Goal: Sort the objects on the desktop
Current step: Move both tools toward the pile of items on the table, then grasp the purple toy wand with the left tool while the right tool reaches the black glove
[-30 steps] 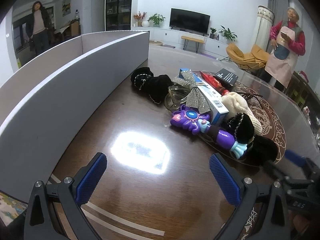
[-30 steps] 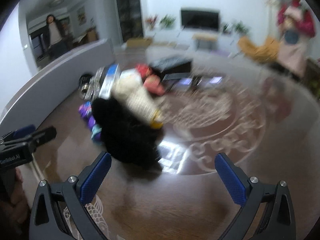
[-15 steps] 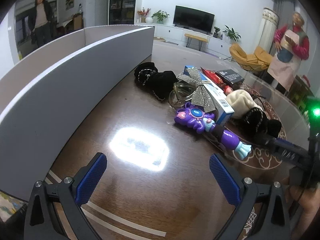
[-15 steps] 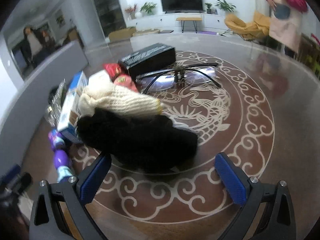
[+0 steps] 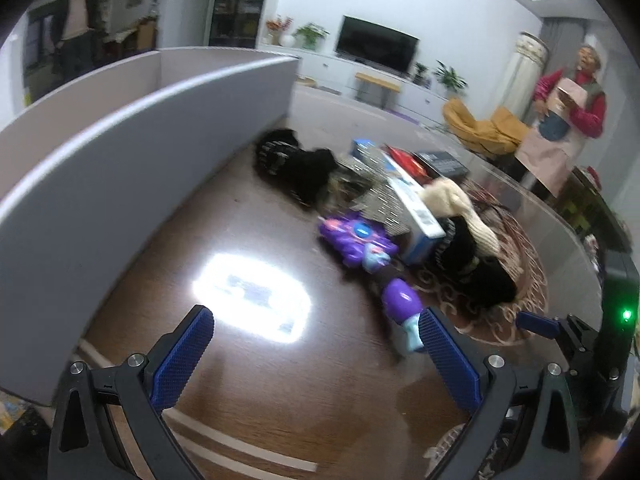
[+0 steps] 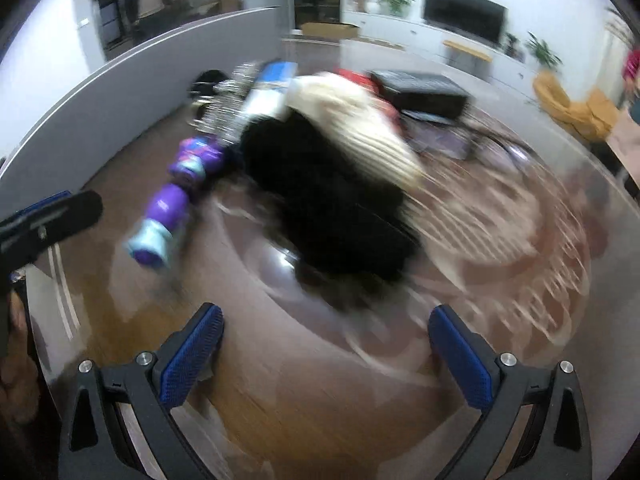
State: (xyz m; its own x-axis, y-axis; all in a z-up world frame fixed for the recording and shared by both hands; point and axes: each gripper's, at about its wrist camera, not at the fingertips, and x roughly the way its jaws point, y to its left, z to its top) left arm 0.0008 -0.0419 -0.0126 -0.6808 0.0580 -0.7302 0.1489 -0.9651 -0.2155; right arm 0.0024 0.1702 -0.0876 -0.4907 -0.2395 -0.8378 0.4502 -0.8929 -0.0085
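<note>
Both of your claws stand wide open with nothing between the pads. Seen from your left wrist, a grey screen (image 5: 132,152) curves along the far left of the brown counter (image 5: 256,396). Your left claw (image 5: 316,344) hovers over bare counter, with a bright glare patch just ahead of its left pad (image 5: 184,356). The purple toy (image 5: 360,244) lies ahead and to the right, its pale blue end close beside the right pad (image 5: 448,356); the blur does not let you tell whether they touch. Behind the toy sits a black fuzzy item (image 5: 296,168) near the screen, then a white and blue box (image 5: 412,204), and to its right a cream knit piece (image 5: 460,208) draped over a black soft item (image 5: 476,272). Your right claw (image 5: 540,326) shows at the right edge, near that pile.

Seen from your right wrist, much is smeared by motion. The tip of your left claw (image 6: 52,216) pokes in at the left edge. The toy (image 6: 176,200) lies ahead and left of your right claw (image 6: 326,334), well outside its pads. The black soft item (image 6: 332,208), with the cream piece (image 6: 360,128) on top, lies straight ahead of the gap, just beyond the pad tips. A dark box (image 6: 420,88) sits farther back on the right.
</note>
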